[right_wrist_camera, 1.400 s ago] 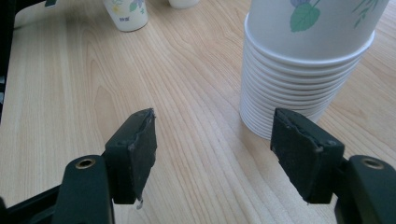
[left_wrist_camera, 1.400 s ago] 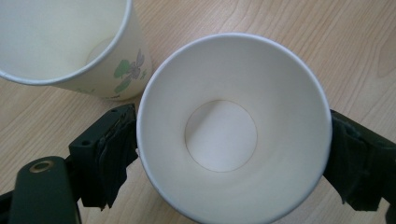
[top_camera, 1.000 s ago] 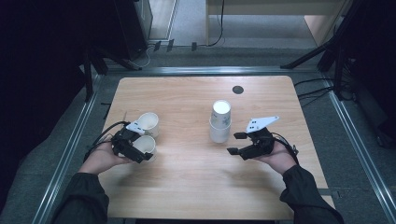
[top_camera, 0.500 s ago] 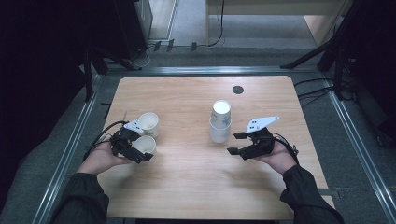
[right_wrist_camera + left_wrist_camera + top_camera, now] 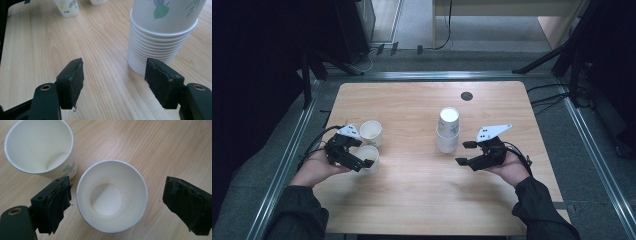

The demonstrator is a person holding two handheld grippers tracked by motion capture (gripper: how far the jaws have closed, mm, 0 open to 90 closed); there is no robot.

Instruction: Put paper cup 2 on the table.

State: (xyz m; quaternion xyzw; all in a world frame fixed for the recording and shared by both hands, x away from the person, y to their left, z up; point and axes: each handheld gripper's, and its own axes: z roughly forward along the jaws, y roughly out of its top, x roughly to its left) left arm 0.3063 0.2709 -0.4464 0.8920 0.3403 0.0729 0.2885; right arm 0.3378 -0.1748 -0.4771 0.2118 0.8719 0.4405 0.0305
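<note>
No brand or readable writing anywhere; the cups carry only a printed leaf-and-flower pattern, and some small marks on one far cup are too small to read.

Count: two loose paper cups at my left and one stack of nested cups (image 5: 448,131) at my right, roughly a dozen rims showing in the right gripper view, all on the wooden desk (image 5: 412,200). One dark round grommet (image 5: 466,96) sits near the desk's far edge.

My left hand-held gripper (image 5: 362,156) has its jaws spread around the near cup (image 5: 112,196): the cup stands upright, mouth up, between the two pads. The left pad is just beside the rim, the right pad clearly apart from it, so nothing is pinched. The second cup (image 5: 40,147) stands upright just beyond, close to the near cup; I cannot tell if they touch.

My right hand-held gripper (image 5: 466,153) has its jaws spread about halfway with only bare desk between them. The stack stands just ahead of it, off toward the right jaw, near but not touching.
</note>
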